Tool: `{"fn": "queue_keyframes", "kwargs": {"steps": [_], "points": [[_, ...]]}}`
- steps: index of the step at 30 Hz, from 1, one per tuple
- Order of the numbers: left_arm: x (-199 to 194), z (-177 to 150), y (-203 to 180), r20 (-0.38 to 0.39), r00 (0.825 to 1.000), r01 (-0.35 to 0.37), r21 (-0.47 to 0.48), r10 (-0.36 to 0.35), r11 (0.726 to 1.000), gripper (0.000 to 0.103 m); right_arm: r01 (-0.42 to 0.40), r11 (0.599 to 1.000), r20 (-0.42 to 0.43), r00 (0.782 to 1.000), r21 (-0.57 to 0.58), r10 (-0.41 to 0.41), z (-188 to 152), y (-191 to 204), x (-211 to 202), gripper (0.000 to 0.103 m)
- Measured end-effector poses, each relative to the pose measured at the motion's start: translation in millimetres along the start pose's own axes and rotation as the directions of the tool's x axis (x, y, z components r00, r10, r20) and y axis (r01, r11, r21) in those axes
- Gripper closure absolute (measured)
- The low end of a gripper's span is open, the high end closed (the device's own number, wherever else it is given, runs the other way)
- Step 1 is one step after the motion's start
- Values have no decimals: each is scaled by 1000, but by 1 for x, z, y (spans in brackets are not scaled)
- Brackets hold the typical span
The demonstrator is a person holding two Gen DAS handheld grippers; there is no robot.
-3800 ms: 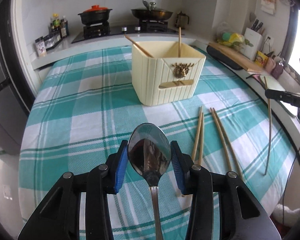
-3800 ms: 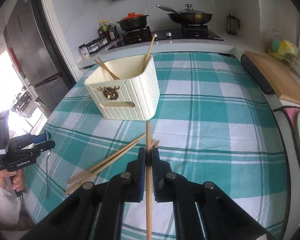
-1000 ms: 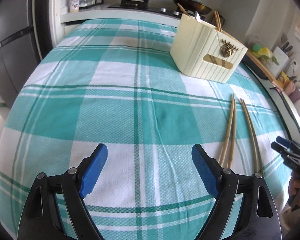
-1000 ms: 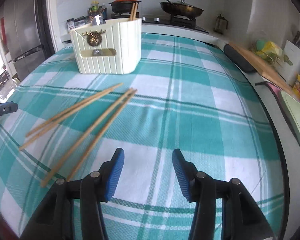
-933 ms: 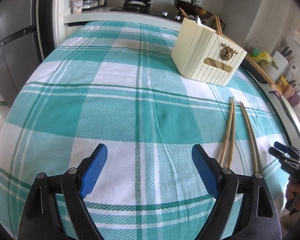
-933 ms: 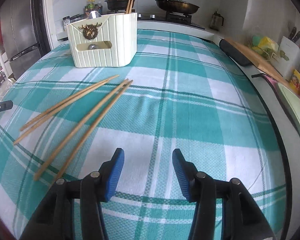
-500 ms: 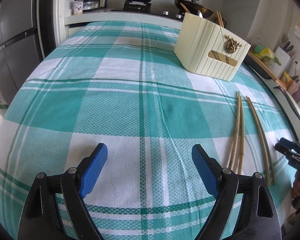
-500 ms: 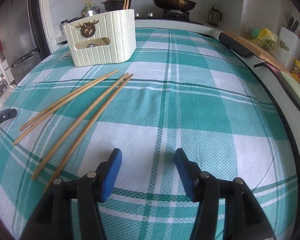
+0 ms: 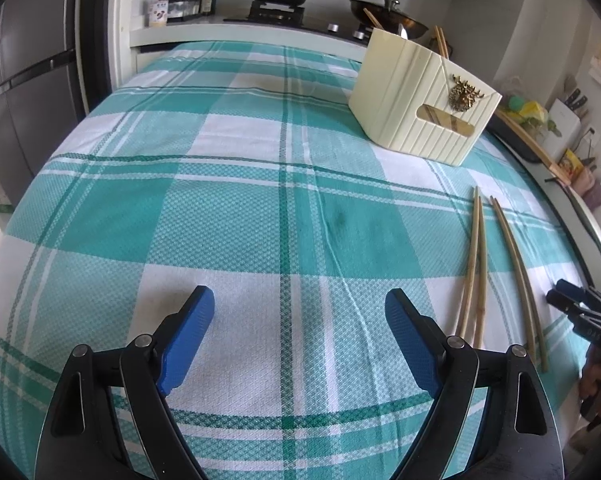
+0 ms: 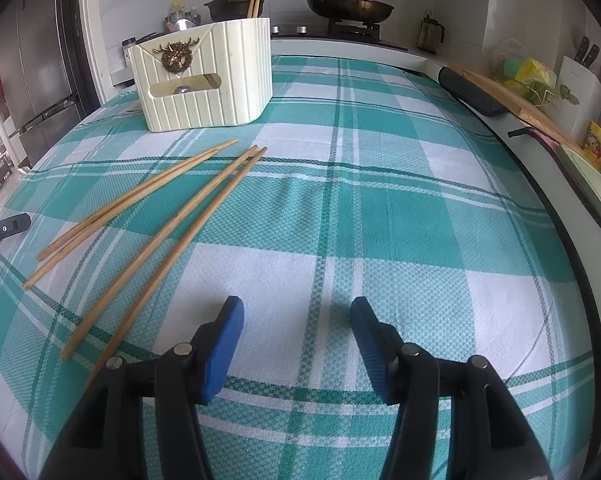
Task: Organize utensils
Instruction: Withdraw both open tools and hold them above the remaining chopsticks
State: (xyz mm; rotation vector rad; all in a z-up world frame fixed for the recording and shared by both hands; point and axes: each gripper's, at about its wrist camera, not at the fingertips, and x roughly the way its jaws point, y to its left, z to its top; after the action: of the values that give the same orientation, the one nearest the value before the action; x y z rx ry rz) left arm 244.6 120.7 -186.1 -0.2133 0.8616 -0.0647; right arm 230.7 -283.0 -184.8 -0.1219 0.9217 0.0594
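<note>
Checked cloth covers the counter [image 10: 400, 208]; four chopsticks [image 10: 160, 236] await the cream holder [image 10: 204, 76], so my left hand-held gripper [image 9: 300, 320] and right hand-held gripper [image 10: 296, 332] hover released, empty.

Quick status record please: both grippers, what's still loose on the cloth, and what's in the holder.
left gripper: open, nothing between the jaws
right gripper: open, nothing held; jaws have just been opening
loose chopsticks: four, lying as two pairs on the checked tablecloth
utensil holder: cream, upright on the cloth beyond the loose pairs
in holder: chopsticks and a spoon stick out of the top
left to do: four chopsticks
</note>
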Motion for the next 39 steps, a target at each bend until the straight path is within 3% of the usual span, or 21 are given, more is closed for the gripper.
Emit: {"fn": "queue_keyframes", "kwargs": {"steps": [11, 16, 20, 23, 30, 39], "points": [[-4, 1, -2, 9, 1000, -11, 12, 11, 1000, 15, 0, 1000, 0, 1000, 0, 0, 0, 0, 0, 46], [-10, 12, -15, -5, 997, 73, 20, -73, 997, 15, 0, 1000, 0, 1000, 0, 0, 0, -1, 0, 46], [-14, 34, -42, -21, 990, 138, 112, -137, 984, 15, -1, 1000, 0, 1000, 1, 1, 0, -1, 0, 46], [-9, 49, -69, -81, 979, 199, 202, -187, 959, 15, -1, 1000, 0, 1000, 1, 1, 0, -1, 0, 46], [24, 51, -132, -163, 979, 180, 441, -119, 879, 15, -1, 1000, 1, 1000, 1, 1, -1, -1, 0, 46], [63, 57, -149, -215, 976, 144, 489, -41, 860, 16, -2, 1000, 1, 1000, 2, 2, -1, -1, 0, 46]]}}
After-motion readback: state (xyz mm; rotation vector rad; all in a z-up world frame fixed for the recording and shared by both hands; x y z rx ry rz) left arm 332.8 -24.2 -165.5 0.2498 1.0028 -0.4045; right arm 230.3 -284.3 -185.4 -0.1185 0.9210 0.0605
